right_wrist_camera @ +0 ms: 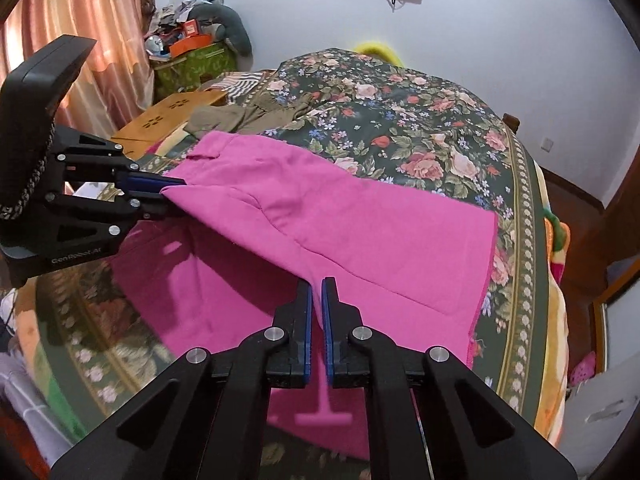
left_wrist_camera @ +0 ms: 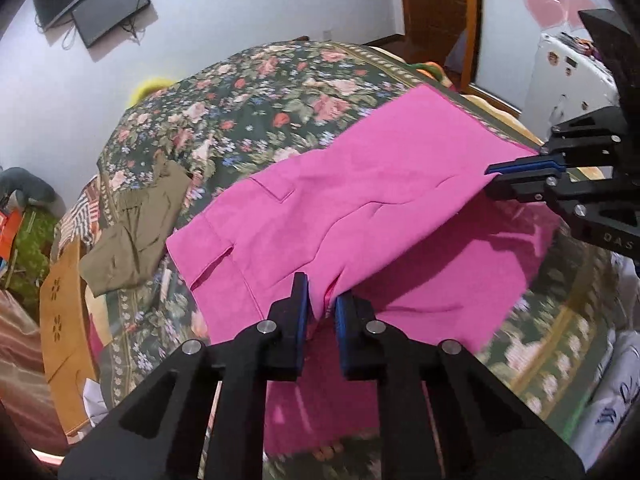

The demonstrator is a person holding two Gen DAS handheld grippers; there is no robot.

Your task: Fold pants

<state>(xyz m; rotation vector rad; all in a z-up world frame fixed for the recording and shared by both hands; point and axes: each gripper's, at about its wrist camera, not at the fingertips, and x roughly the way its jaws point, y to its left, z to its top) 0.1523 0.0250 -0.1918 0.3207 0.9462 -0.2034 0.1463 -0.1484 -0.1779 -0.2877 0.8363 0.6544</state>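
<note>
Pink pants (left_wrist_camera: 360, 196) lie on a floral bedspread (left_wrist_camera: 248, 112), with the near edge lifted off the bed. My left gripper (left_wrist_camera: 322, 300) is shut on the raised fabric edge near the waist end. My right gripper (right_wrist_camera: 317, 300) is shut on the same raised edge nearer the leg end. The right gripper also shows in the left wrist view (left_wrist_camera: 496, 178), pinching the pants from the right. The left gripper shows in the right wrist view (right_wrist_camera: 170, 190), pinching from the left. The pants (right_wrist_camera: 360, 224) hang folded between the two, with a lower layer shadowed beneath.
Olive-green pants (left_wrist_camera: 132, 232) lie crumpled at the far left of the bed. A wooden stool (left_wrist_camera: 66, 320) stands beside the bed. A cluttered box (right_wrist_camera: 192, 56) and curtains (right_wrist_camera: 80, 20) are at the left; a white appliance (left_wrist_camera: 568, 80) is at the right.
</note>
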